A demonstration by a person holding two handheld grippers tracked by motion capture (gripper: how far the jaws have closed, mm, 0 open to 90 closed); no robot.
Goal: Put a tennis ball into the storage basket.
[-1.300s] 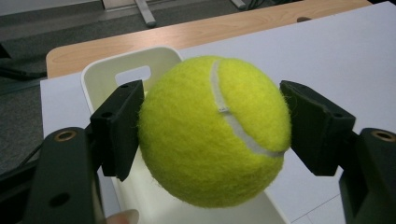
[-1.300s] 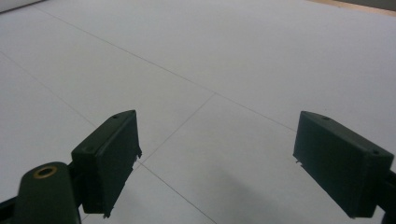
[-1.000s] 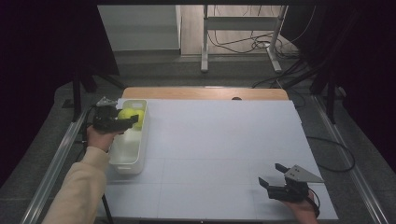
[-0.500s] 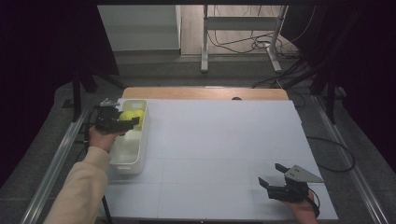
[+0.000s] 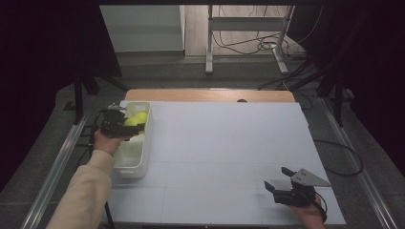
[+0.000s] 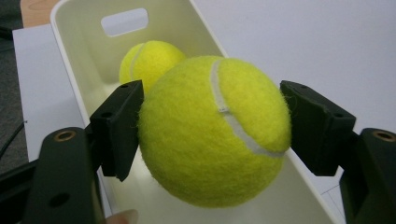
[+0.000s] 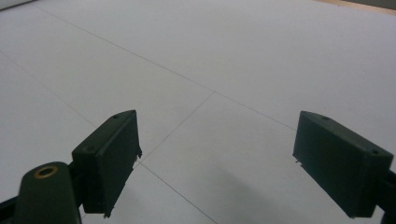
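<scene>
**Yellow ball clamped over the white bin**

Yellow felt showed between the black jaws of the left tongs (image 6: 212,135), which were clamped on a tennis ball (image 6: 215,130), one pad pressed against each side of it. The ball hung above the open white bin (image 6: 79,51), near the bin's far end. A second tennis ball (image 6: 144,60) lay inside the bin, beyond the held one and closer to the end wall with the handle slot (image 6: 124,21).

From above, the left tongs (image 5: 125,127) sat over the far half of the bin (image 5: 129,164), gripped by a hand in a cream sleeve (image 5: 88,191). The bin stood along the left edge of the counter (image 5: 224,143), lengthwise, on its white sheet.

Well away from the bin, at the counter's near right corner, the right tongs (image 5: 279,183) rested low over the sheet. Their jaws stood wide apart with nothing between them, and bare white counter (image 7: 224,70) lay ahead of them.
</scene>
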